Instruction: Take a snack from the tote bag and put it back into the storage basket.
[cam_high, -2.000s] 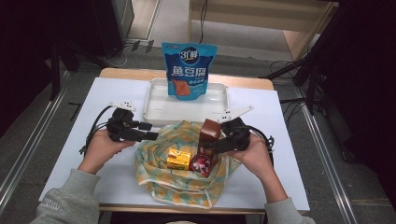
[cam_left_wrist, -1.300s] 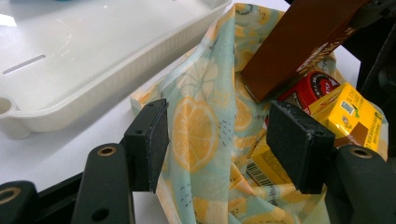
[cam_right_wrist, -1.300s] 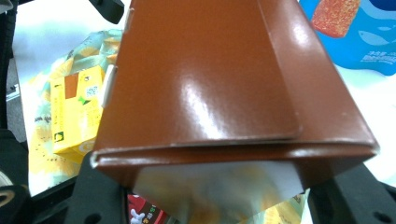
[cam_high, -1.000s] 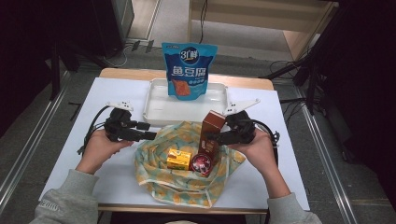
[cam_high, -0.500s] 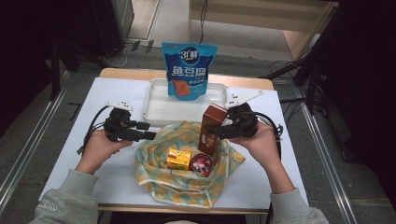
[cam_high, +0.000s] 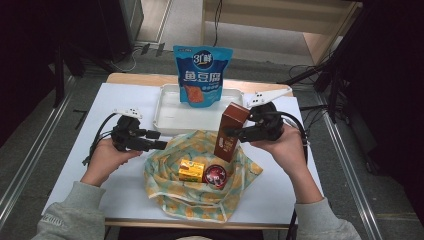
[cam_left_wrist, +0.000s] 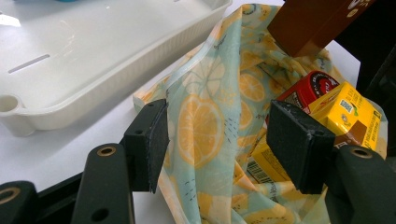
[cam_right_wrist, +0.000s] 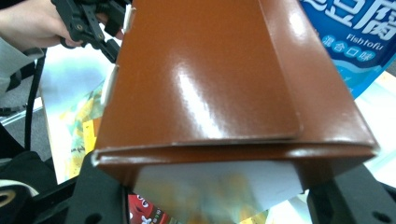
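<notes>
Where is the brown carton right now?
High view, right of centre: the brown carton is clamped upright in the right hand-held gripper, above the lemon-print cloth, before the white tray.

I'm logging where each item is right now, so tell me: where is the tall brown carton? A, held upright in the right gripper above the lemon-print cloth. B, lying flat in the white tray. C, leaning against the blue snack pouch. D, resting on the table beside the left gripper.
A: the right gripper is shut on the brown carton, which stands upright, lifted over the lemon-print cloth, apart from the white tray.
</notes>
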